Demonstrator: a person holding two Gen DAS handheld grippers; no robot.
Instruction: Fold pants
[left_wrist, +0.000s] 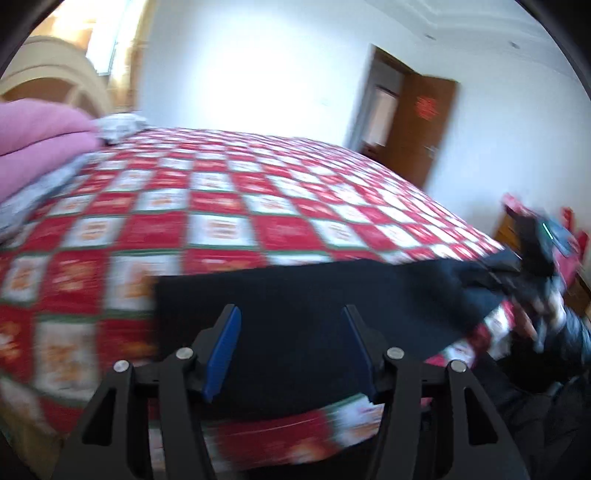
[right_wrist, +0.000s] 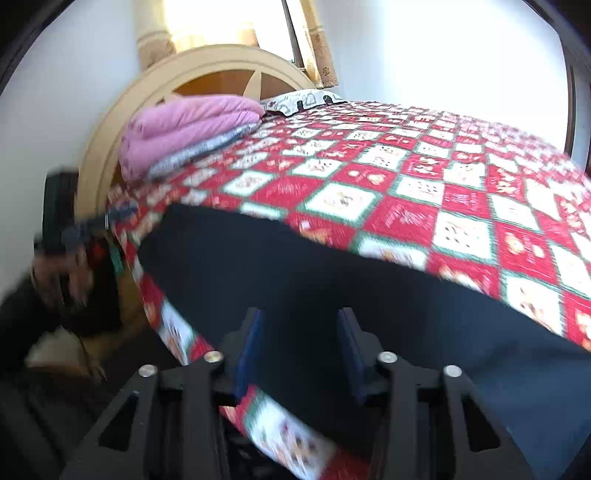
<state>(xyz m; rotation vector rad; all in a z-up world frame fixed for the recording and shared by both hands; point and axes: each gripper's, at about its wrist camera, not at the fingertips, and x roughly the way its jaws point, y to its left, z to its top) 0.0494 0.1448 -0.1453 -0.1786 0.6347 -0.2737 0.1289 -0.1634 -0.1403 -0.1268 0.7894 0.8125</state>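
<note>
Both sets of jaws stand apart with nothing pinched: left gripper (left_wrist: 291, 349) and right gripper (right_wrist: 301, 350) hover over the black pants (left_wrist: 295, 314), which lie flat just ahead of and under the jaws, at the near edge of the bed (left_wrist: 221, 206). I'd square the fold's edges before regripping, probably.

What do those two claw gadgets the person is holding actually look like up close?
Both match. The left gripper and the right gripper are black angular frames with triangular cut-outs and round silver bolts. Each has two flat fingers lined with blue pads. The person's sleeve looks dark.
</note>
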